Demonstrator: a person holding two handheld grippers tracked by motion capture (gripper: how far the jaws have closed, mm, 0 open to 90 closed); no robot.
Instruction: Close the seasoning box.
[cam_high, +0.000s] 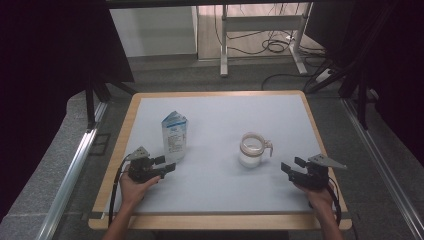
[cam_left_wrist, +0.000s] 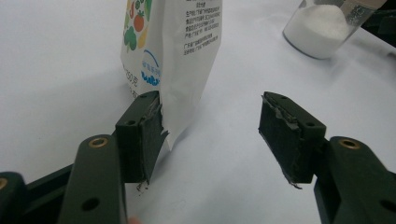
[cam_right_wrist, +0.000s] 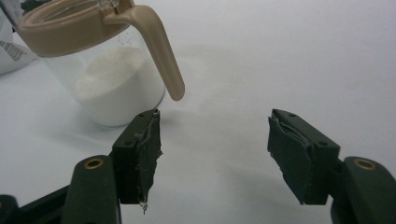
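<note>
The high view looks forward and down from above the near edge of the wood-rimmed white table (cam_high: 220, 105). Each gripper view sits low and close. Both show the clear tan-lidded jar of white powder (cam_left_wrist: 322, 28) (cam_right_wrist: 100, 65).

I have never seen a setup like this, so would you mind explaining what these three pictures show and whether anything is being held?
There is no robot arm here: a person holds a hand-held two-jaw tool in each hand. The high view looks down on the table from above the person's side. There the left gripper is at the left and the right gripper at the right. The other two pictures come from cameras riding on each gripper, looking along its black jaws. On the table stand a printed white pouch and a clear jug with a tan lid and handle, partly filled with white powder. Both grippers are open and hold nothing. The left one sits right at the pouch's lower edge; the right one is near the jug's handle.
</note>
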